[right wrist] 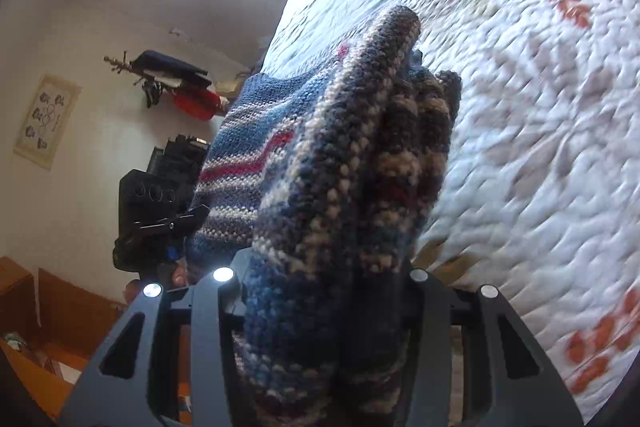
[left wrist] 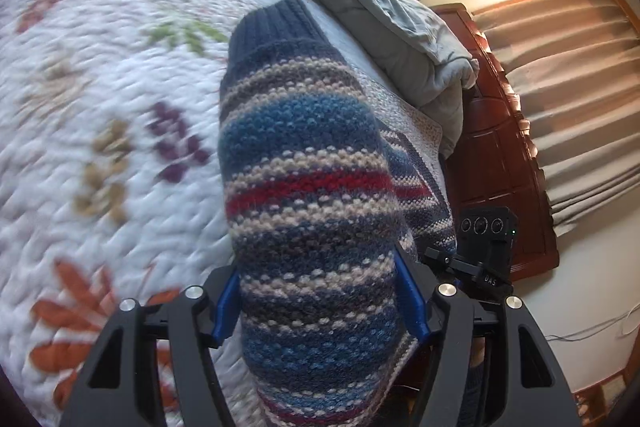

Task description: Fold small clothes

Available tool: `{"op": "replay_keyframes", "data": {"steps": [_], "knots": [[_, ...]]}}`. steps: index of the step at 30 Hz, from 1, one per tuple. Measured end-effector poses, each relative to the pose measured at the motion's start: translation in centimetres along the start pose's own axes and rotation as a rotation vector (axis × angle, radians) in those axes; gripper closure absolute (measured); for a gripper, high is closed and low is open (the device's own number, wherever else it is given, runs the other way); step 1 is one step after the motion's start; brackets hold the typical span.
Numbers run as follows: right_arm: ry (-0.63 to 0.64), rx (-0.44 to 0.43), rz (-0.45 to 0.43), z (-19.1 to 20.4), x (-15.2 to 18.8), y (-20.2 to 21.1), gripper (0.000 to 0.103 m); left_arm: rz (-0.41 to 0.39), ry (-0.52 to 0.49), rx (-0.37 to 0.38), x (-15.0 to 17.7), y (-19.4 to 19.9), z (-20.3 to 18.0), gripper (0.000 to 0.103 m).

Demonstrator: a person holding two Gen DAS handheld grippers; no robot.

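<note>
Two grippers hold one striped knitted sweater [left wrist: 312, 195] in blue, navy, beige and red wool above a white quilted bedspread [left wrist: 80, 115] stitched with orange, purple and green leaves. The left gripper [left wrist: 320, 307] has its blue fingers [left wrist: 412, 299] closed against either side of a sleeve whose ribbed navy cuff points away toward the far edge of the bed. The right gripper [right wrist: 324, 291] is clamped on a bunched fold of the same sweater [right wrist: 344, 163], its fingers hidden under the thick knit. More of the garment hangs between the two tools, stretching from each bundle toward the other gripper, which shows at the side edge of each view. A crumpled grey duvet [left wrist: 384, 11] lies along the far edge of the bed. Beside that edge stands a dark red wooden bed frame [left wrist: 496, 147], and beige pleated curtains [left wrist: 560, 75] hang beyond it. On the white wall [right wrist: 80, 39] in the right wrist view hang a framed print [right wrist: 46, 121] and a coat rack with dark and red clothes [right wrist: 180, 87].
</note>
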State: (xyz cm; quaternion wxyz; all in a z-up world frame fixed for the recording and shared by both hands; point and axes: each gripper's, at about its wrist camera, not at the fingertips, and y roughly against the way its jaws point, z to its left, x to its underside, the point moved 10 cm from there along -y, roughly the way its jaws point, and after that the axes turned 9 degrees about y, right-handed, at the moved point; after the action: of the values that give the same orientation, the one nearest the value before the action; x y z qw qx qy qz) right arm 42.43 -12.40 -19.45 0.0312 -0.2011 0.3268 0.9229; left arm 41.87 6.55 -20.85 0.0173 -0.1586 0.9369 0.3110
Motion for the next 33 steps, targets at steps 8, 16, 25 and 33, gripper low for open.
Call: {"op": "replay_keyframes", "data": {"steps": [8, 16, 25, 33], "knots": [[0.002, 0.034, 0.079, 3.6, 8.6, -6.9, 0.06, -0.029, 0.074, -0.024, 5.4, 3.6, 9.2, 0.038], [-0.075, 0.028, 0.105, 1.3, 10.9, -8.0, 0.029, -0.029, 0.168, 0.023, 6.7, 2.6, 12.5, 0.029], [-0.084, 0.064, 0.019, -0.5, 2.1, -4.6, 0.028, -0.3, 0.041, 0.048, 8.6, 10.8, 9.5, 0.023], [-0.046, 0.162, 0.052, -1.9, -1.1, -7.9, 0.094, -0.283, -0.014, 0.139, 12.0, 9.1, 6.9, 0.023]]}}
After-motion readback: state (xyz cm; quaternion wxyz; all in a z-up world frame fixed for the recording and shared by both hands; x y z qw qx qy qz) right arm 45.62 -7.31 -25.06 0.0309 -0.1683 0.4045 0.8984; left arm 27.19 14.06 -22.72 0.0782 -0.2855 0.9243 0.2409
